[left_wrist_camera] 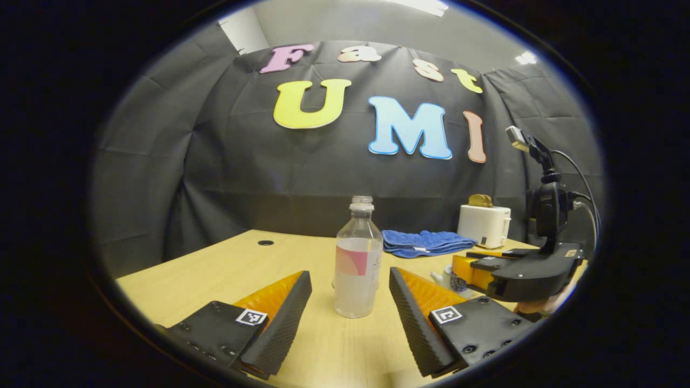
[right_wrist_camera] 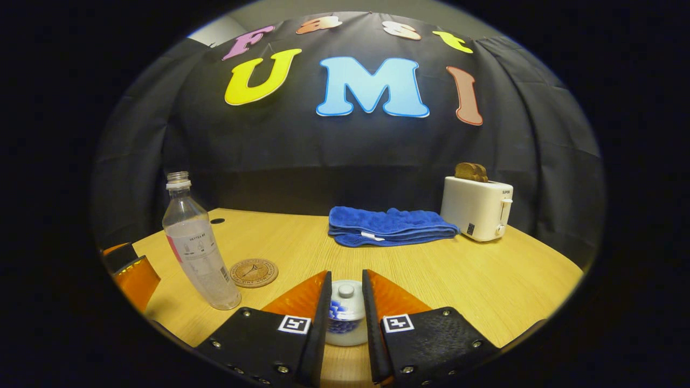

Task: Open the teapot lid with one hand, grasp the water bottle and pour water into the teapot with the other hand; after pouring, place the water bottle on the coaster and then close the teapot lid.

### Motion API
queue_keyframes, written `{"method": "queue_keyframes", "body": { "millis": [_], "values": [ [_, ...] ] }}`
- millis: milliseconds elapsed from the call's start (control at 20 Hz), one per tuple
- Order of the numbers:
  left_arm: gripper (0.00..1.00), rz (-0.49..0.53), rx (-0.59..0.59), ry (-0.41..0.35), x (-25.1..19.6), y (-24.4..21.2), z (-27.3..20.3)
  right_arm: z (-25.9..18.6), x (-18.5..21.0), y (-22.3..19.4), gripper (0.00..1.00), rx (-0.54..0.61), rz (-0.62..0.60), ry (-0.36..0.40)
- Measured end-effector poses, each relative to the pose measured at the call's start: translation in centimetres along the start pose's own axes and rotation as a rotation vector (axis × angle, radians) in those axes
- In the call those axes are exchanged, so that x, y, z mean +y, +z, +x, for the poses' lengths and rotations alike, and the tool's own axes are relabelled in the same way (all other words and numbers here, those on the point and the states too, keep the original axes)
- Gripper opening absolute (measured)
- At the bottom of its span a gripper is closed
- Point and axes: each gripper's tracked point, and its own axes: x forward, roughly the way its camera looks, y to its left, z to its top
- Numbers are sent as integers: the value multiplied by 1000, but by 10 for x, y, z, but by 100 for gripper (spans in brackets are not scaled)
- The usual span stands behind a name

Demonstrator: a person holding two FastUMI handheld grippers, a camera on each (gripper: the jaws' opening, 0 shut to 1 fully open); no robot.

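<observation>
While both grippers gape: one water bottle (left_wrist_camera: 357, 258) between left fingers (left_wrist_camera: 280, 318), one teapot (right_wrist_camera: 345, 312) between right fingers (right_wrist_camera: 323, 312).

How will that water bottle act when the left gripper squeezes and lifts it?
The water bottle looks thin clear plastic, so it may dent under pressure. It is tall, narrow and seems uncapped, so it could tip or spill if nudged. Partly filled, it is probably light.

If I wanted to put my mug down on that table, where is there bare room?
Widest bare stretch: the near right of the table, in front of the blue towel and white toaster. Another patch lies between the coaster and towel. The near left is crowded: water bottle, coaster, teapot and both grippers.
</observation>
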Motion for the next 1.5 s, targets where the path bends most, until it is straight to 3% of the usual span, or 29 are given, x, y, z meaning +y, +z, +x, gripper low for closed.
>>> {"method": "queue_keyframes", "body": {
  "millis": [300, 350, 550, 600, 800, 1050, 1500],
  "values": [
    [100, 5, 8, -11, -5, -2, 2, -4, 1, 6, 35, -12, -4, -4],
    [100, 5, 9, -11, -5, -2, 2, 3, 0, 1, 10, -7, 9, 11],
    [100, 5, 14, -7, -2, -4, 3, 5, 2, -2, 12, -14, 22, 13],
    [100, 9, 17, -5, -1, -5, 4, 0, 1, 4, 1, -15, 32, 16],
    [100, 20, 21, -8, -3, -4, 7, -4, -2, 17, 1, -64, 59, 23],
    [100, 30, 40, -34, -8, -6, 20, -17, -22, 46, 0, -178, 42, -31],
    [99, 24, 86, -44, -9, -14, 61, -24, -49, 35, 1, -166, 107, -53]
  ]
}}
